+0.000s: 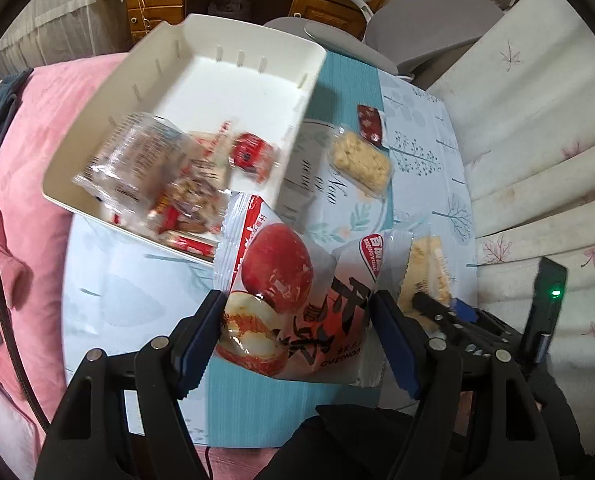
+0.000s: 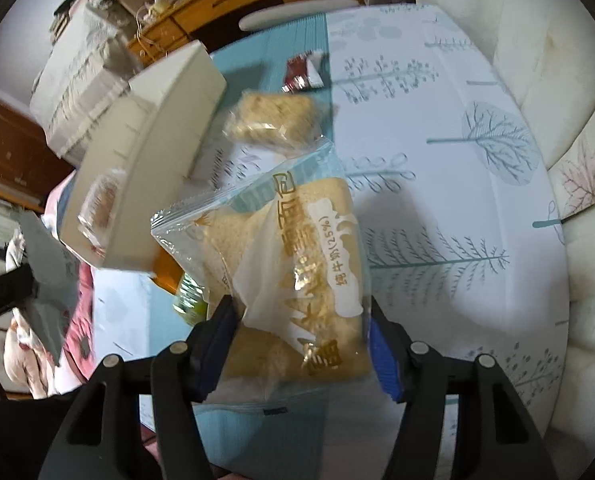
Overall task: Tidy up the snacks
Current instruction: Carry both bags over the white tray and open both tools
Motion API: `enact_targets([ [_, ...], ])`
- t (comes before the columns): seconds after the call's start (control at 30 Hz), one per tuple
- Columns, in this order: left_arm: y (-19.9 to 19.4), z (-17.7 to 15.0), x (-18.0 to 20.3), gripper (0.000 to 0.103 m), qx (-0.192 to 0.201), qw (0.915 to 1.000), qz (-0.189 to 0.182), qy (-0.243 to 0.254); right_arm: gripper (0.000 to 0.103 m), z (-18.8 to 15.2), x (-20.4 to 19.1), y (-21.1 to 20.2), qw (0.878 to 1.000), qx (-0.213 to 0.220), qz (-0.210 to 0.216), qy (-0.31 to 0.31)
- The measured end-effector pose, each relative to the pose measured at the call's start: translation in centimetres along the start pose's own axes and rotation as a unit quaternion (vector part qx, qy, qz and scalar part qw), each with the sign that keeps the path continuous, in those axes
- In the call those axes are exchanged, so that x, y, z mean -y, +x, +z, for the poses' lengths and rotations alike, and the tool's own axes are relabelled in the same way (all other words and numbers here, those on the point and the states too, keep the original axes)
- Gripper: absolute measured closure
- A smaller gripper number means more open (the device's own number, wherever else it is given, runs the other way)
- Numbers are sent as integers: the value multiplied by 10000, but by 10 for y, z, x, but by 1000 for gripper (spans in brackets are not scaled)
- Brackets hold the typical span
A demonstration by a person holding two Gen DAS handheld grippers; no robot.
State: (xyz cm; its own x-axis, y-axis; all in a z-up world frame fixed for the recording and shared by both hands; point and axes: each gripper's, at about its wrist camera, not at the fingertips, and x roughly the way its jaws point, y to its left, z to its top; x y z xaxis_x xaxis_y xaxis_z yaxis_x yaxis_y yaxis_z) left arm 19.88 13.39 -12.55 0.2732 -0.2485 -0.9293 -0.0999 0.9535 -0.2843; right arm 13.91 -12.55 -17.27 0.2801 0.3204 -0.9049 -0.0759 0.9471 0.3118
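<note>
Left gripper (image 1: pixel 297 332) clamps a red-and-white snack pouch (image 1: pixel 293 292); right gripper (image 2: pixel 301 344) clamps a clear-wrapped bread pack (image 2: pixel 281 256). Ahead-left, white plastic tray (image 1: pixel 233 64) holds several snacks. Crumbly wrapped bar (image 1: pixel 361 162) and small dark-red sachet (image 1: pixel 371 124) remain beyond the fingertips, loose.

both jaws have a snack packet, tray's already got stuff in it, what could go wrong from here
1. The bread packet bulges between the right gripper jaws, so a firm squeeze may crush it.
2. The white tray holds loose snacks piled at its near end, next to the table edge; dropping the apple-picture packet from the left gripper there could spill some over.
3. The crispy bar and small red packet lie beside the tray and could be knocked.
</note>
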Motion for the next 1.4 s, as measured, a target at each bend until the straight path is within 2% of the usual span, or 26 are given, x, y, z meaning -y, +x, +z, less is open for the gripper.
enact_targets([
  [0.33, -32, 17, -50, 30, 58, 9999, -116, 89, 41, 17, -55, -31, 9970, 652, 316, 260],
  [0.47, -41, 29, -64, 30, 149, 9997, -70, 193, 41, 27, -86, -38, 9951, 951, 237, 86],
  [0.87, -55, 75, -114, 29, 421, 9984, 94, 356, 41, 60, -160, -34, 9855, 1622, 496, -48],
  [1.13, -48, 87, -145, 29, 405, 9987, 65, 308, 40, 78, -204, -18, 9820, 1783, 570, -236],
  [1.3, -44, 90, -158, 18, 412, 9990, -36, 194, 33, 84, -215, 5, 9868, 1507, 557, -225],
  [1.4, -44, 89, -162, 15, 445, 9989, -34, 148, 24, 80, -212, 7, 9862, 1494, 699, -103],
])
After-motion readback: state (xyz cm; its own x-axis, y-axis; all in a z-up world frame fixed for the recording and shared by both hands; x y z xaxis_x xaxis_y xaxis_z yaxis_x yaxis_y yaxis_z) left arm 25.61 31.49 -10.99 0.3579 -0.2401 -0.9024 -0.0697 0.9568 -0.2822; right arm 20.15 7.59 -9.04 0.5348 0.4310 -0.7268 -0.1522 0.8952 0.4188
